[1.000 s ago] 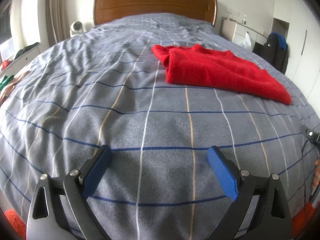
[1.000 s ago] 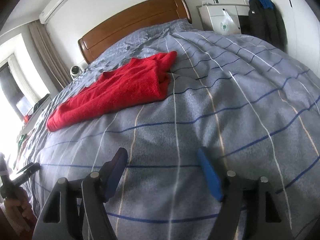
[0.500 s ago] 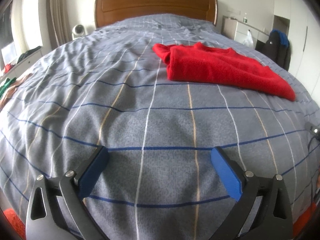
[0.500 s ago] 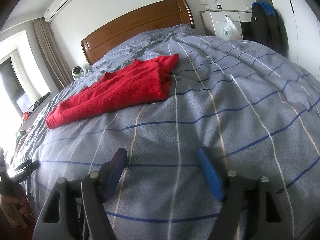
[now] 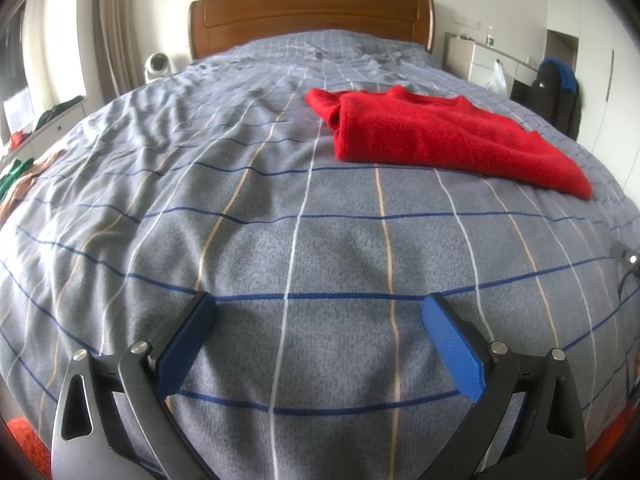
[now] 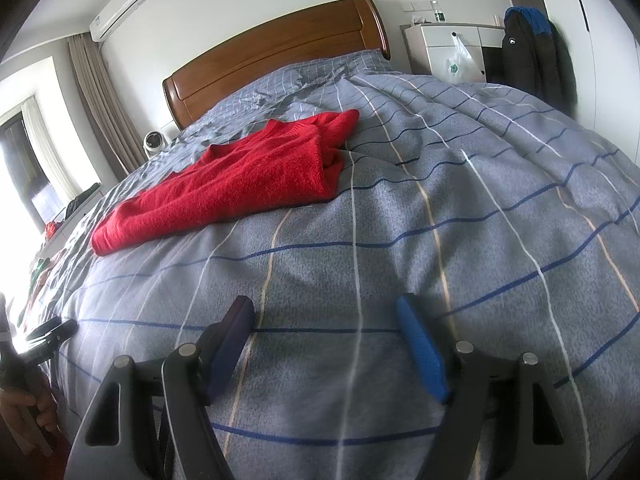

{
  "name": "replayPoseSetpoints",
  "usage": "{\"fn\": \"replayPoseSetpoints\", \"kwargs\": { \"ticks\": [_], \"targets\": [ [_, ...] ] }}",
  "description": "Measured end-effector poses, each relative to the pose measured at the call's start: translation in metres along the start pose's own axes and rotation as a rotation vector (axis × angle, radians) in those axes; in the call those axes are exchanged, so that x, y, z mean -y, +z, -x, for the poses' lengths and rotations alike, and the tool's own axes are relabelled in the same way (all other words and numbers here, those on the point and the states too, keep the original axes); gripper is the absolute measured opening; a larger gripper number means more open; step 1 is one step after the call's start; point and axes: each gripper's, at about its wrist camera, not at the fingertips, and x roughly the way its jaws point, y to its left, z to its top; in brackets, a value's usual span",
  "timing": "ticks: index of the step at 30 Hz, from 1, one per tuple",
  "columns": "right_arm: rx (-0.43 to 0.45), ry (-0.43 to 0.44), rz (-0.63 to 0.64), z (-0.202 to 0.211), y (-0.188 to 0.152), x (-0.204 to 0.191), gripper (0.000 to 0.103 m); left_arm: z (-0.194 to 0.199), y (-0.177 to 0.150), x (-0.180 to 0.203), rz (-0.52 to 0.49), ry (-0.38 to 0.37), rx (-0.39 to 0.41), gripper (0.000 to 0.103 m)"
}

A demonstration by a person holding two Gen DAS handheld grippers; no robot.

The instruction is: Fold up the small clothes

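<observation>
The red sweater point(image 5: 444, 136) point(image 6: 240, 184) lies folded on the grey checked bed point(image 5: 240, 200) point(image 6: 480, 200), on the half toward the headboard point(image 5: 308, 12) point(image 6: 276, 56) and toward the bed's right edge in the left view. Its long axis runs slantwise: the bunched, thicker end points toward the headboard and the middle of the bed, and the thin flat end points toward the side edge and the foot. The left gripper point(image 5: 316, 312) hangs over the foot end with its blue pads point(image 5: 452, 356) wide apart and nothing between them. The right gripper point(image 6: 324, 312) is also wide open and empty, over the foot end, well apart from the sweater. Compared with one second ago, the sweater has not moved on the bed; both cameras now sit a little lower and closer, so the headboard appears larger, and the left view has turned slightly.
</observation>
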Motion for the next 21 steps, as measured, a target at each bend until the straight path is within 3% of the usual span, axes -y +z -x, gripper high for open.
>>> {"fn": "replayPoseSetpoints", "kwargs": {
  "ticks": [21],
  "targets": [
    [-0.005,-0.007,0.003,0.000,-0.001,-0.001,0.074,0.015,0.013,-0.025,0.076,0.027,0.040,0.102]
  ]
}}
